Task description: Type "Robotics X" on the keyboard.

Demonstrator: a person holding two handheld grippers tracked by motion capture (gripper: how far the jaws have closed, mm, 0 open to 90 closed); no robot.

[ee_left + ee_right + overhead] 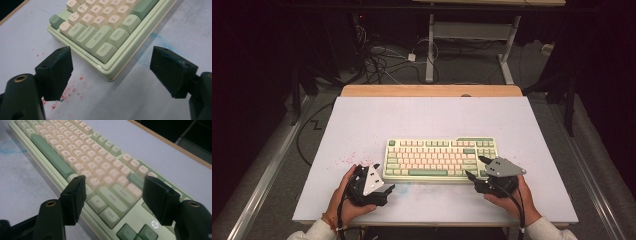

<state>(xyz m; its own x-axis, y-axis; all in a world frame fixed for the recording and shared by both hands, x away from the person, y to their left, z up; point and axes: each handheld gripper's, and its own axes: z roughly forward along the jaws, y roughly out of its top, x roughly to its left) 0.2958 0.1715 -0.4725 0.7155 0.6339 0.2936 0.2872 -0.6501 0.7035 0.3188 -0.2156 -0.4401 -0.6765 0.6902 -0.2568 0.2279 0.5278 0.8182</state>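
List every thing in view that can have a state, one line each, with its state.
keyboard: flat on the table, keys up, not gripped.
left gripper: fingers open, nothing between them, aimed at the keyboard's near left corner.
right gripper: fingers open, above the keyboard's right-hand keys, pressing none that I can tell.
table: white top, red specks near the left gripper and a faint blue smear by the keyboard's near edge.

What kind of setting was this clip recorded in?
Most likely a lab or workshop recording bay rather than a home or office: a plain white table stained with red specks, loose cables tangled across the floor behind it, dark surroundings, and an adjustable desk frame beyond. A keyboard lies on the table.
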